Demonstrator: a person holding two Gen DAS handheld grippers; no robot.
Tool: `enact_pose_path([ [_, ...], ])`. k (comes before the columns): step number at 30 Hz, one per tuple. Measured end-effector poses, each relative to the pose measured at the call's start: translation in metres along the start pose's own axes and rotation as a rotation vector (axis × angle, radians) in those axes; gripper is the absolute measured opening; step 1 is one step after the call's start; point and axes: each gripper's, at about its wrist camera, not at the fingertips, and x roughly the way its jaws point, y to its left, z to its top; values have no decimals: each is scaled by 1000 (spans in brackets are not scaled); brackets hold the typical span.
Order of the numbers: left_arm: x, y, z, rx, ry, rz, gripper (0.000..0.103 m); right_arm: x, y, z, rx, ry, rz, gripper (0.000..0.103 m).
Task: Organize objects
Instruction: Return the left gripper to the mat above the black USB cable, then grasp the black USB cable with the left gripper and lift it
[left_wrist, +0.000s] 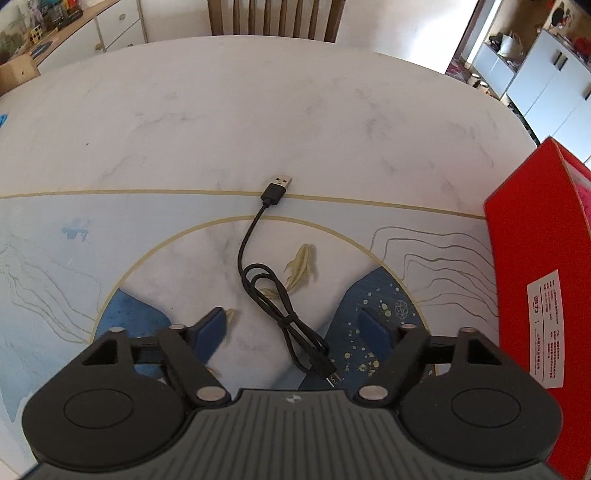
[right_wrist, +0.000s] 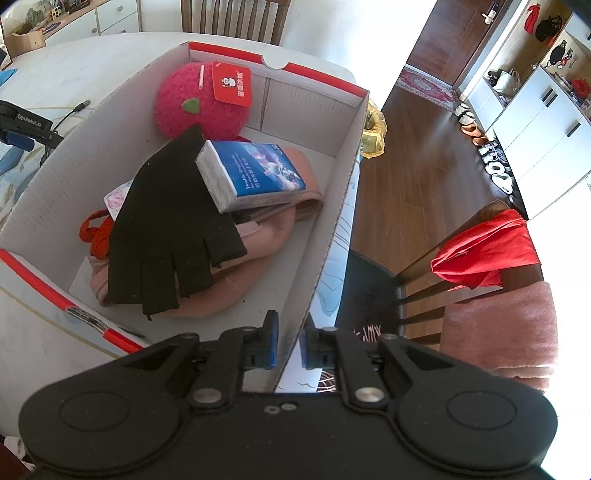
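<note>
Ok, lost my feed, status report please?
Left gripper open, cable lying between its fingers, not gripped. Right gripper shut on box wall. Box already holds glove, tissue pack, plush. Nothing blocking.

A black USB cable (left_wrist: 275, 284) lies loose on the desk (left_wrist: 221, 122), left of the red box (left_wrist: 535, 258), its big plug pointing away and its small plug near, a loop midway. Inside the box (right_wrist: 325, 229) a black fingerless glove (right_wrist: 166, 229) drapes over a pink cloth (right_wrist: 258, 236); a blue tissue pack (right_wrist: 251, 173) leans on both, with a red plush (right_wrist: 195, 99) at the far end.
</note>
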Motion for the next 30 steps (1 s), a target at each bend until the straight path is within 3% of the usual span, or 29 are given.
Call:
enact_pose_path([
  [1, 0, 0, 0, 3, 2, -1, 62, 0, 0, 0, 0, 0, 0, 11],
  [5, 1, -1, -1, -1, 1, -9, 51, 0, 0, 0, -1, 0, 0, 10],
  [7, 0, -2, -2, 3, 0, -10, 39, 0, -1, 0, 0, -1, 0, 10],
  [14, -5, -6, -3, 21, -21, -7, 24, 0, -1, 0, -3, -1, -1, 10],
  [19, -17, -9, -6, 61, -57, -5, 7, -1, -2, -1, -4, -4, -3, 10],
  [25, -34, -16, -12, 134, -103, -16, 4, -1, -1, 1, -7, -8, -7, 10],
  [30, -38, -10, -7, 95, -87, -58, 4, -1, 0, 1, -9, -9, -8, 10],
])
